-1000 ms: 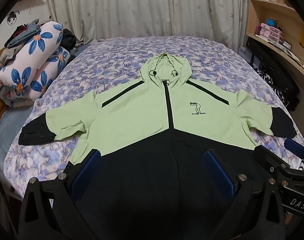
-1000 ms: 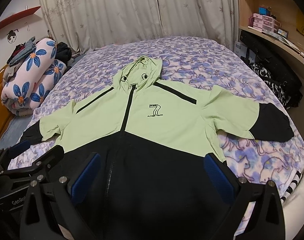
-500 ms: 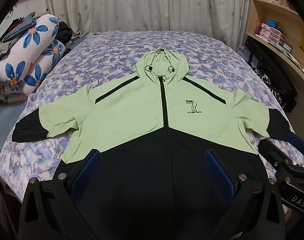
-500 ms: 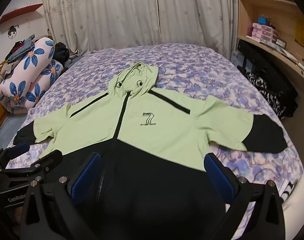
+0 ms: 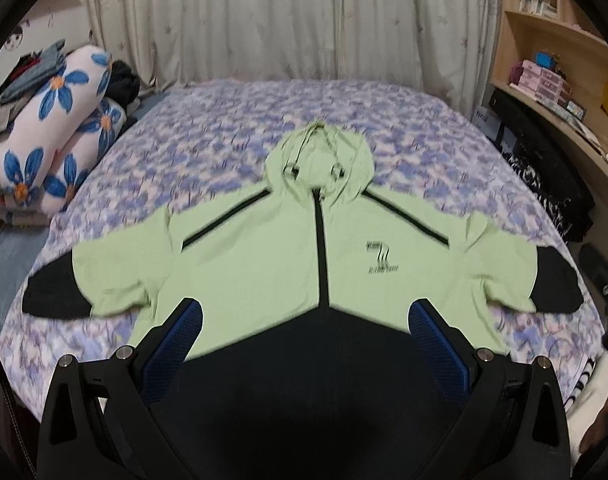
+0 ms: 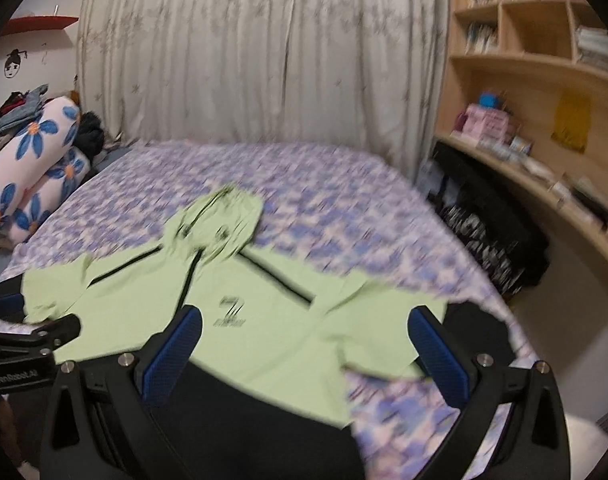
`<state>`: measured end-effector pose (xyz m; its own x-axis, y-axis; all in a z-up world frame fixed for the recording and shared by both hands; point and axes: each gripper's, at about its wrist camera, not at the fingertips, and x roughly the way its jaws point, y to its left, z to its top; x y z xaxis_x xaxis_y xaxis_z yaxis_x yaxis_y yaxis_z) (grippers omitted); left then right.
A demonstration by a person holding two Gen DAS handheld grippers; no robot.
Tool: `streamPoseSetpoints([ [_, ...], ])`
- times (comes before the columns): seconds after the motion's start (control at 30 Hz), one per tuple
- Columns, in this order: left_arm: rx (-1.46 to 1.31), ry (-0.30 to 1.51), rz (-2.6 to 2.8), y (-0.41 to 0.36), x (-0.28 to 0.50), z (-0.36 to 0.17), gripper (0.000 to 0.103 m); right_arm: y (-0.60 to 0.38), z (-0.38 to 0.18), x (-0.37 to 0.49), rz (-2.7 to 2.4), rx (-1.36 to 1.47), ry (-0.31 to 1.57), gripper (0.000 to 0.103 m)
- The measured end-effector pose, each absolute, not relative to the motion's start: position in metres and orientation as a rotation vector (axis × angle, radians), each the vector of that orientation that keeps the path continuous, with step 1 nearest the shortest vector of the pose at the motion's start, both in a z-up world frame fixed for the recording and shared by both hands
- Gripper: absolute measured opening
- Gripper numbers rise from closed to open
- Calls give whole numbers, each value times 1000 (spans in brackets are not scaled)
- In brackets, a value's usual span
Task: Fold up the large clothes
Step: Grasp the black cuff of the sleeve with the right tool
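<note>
1. Bed (image 5: 232,128) covered by a purple-and-white patterned sheet; fills most of both views.
2. Rolled quilt (image 5: 52,128) with blue flowers stacked at the left edge of the bed, loose clothes piled on top (dark items behind it, too small to identify).
3. Pale curtain (image 5: 304,20) across the far wall, behind the head of the bed.
4. Wooden shelves (image 6: 536,60) on the right, loaded with books and small pink boxes; dark bag (image 6: 488,236) on the floor between shelves and bed.
5. Nothing lying on the jacket or between it and either gripper.
6. Jacket (image 5: 264,256) spread flat, front up, in the near half of the bed, hood pointing toward the curtain.
7. Upper body, hood and sleeves light green; lower body and cuffs black. Black zip closed up the centre, a black stripe on each shoulder, small black "7" logo on the chest (lettering under it blurred).
8. Both sleeves stretched sideways, cuffs near the side edges of the bed.
9. Left gripper (image 5: 304,336) above the black hem area, roughly centred on the zip; blue-padded fingers (image 5: 176,332) set wide apart, holding nothing.
10. Right gripper (image 6: 304,336) above the jacket's right half, near the logo; fingers likewise spread wide, nothing between them. Contact with the cloth cannot be determined for either gripper.
11. Left gripper visible at the left edge of the right wrist view (strong motion blur in that view).
</note>
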<state>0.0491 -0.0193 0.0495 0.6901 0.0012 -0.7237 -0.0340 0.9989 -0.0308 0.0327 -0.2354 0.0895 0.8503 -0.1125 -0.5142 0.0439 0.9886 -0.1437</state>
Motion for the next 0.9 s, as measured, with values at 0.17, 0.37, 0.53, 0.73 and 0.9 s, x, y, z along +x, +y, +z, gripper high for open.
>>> streamPoseSetpoints([
  [0.17,-8,734,7,-36,66,77,102,-258,113,43,6,-52,528,103],
  [0.37,16,662,-35,-63,86,99,102,-295,126,59,-5,31,517,103],
  [0.53,17,636,-88,-94,105,105,102,-331,128,69,-47,92,515,103],
  [0.73,14,671,-109,-134,139,85,102,-384,110,90,-147,110,578,103],
  [0.9,51,693,-95,-174,170,52,102,-433,79,105,-247,135,663,103],
])
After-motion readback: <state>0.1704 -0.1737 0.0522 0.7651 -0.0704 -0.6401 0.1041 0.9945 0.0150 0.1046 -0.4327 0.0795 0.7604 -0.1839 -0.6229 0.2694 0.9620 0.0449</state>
